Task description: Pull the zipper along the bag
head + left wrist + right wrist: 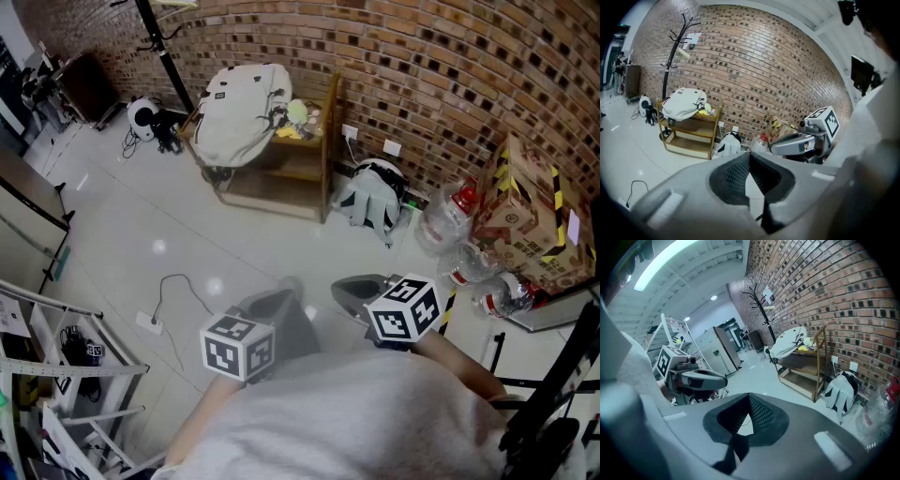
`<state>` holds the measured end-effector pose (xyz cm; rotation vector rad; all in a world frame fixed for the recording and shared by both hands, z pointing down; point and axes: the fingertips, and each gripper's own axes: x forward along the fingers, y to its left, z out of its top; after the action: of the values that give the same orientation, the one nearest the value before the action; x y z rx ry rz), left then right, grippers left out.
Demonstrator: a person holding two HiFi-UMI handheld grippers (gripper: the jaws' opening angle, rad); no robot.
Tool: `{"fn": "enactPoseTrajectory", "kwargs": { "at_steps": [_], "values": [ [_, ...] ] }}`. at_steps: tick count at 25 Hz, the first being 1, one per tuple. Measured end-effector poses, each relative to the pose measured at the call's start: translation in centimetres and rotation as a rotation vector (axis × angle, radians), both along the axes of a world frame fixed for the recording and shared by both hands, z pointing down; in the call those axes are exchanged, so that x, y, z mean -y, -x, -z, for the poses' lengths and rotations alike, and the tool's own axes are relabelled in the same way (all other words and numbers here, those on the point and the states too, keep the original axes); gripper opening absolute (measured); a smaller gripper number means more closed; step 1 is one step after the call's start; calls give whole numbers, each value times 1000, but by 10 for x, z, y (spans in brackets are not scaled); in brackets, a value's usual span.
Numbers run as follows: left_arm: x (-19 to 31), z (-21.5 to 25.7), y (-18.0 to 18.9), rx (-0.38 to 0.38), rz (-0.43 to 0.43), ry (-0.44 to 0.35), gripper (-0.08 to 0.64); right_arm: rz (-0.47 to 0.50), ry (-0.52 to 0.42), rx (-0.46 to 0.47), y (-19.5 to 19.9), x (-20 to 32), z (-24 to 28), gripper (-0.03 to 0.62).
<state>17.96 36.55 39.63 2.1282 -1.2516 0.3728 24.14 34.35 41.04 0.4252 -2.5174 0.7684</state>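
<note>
i have both grippers up close to the body, over the pale floor [141,216]. in the left gripper view, the left gripper [749,154] has its jaws pressed together, the dark pads meeting at the tip with nothing pinched between them. the right gripper [749,397] looks the same in its own view: jaws shut tip to tip, only floor showing through the small gap behind the pads. the two grippers sit side by side, near each other but not touching, each with its marker cube toward the person.

the white bag [239,117] lies well apart from both sets of jaws, slumped on the top of a wooden shelf [323,159] that stands against the brick wall [422,66]. from the head view it is ahead and a little to the left of the left gripper's tips. neither pair of jaws touches it, and i cannot make out its zipper at this range.

a second bag [373,199], white with dark patches, sits on the floor just beside the shelf's right end, against the wall. clear plastic bottles [450,220] and a cardboard box [530,225] lie further right.
</note>
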Motion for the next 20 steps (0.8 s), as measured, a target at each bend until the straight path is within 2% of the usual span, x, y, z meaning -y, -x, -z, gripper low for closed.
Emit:
{"fn": "enactPoseTrajectory", "kwargs": {
  "at_steps": [6, 10, 15, 20],
  "values": [
    [92, -18, 67, 1, -12, 20, 2, -45, 19, -1, 59, 95, -16, 0],
    [182, -18, 139, 14, -21, 40, 2, -94, 49, 3, 122, 185, -17, 0],
    [285, -11, 228, 47, -11, 48, 2, -108, 42, -2, 200, 281, -4, 0],
    [343, -4, 271, 60, -28, 36, 2, -120, 30, -12, 244, 343, 5, 0]
  ]
}}
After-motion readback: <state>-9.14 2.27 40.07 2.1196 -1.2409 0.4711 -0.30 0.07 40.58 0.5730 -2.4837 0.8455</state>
